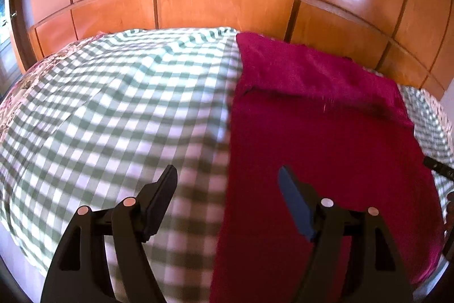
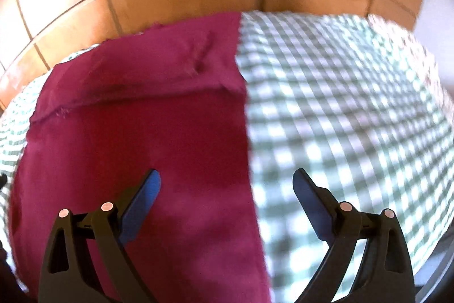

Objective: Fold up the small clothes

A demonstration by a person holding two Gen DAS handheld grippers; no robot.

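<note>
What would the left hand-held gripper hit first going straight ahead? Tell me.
Probably the left edge of the magenta cloth, where it meets the checked bedsheet; the left hand-held gripper, open, straddles that edge. Depth unclear.

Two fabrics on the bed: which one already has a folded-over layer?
The magenta cloth: a seam-like edge crosses its far part where one layer overlaps. The green checked bedsheet beneath just lies spread out, only rumpled.

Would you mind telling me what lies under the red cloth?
The red cloth lies flat on a green checked sheet, which shows on both its sides. Whatever sits directly beneath the cloth is covered.
</note>
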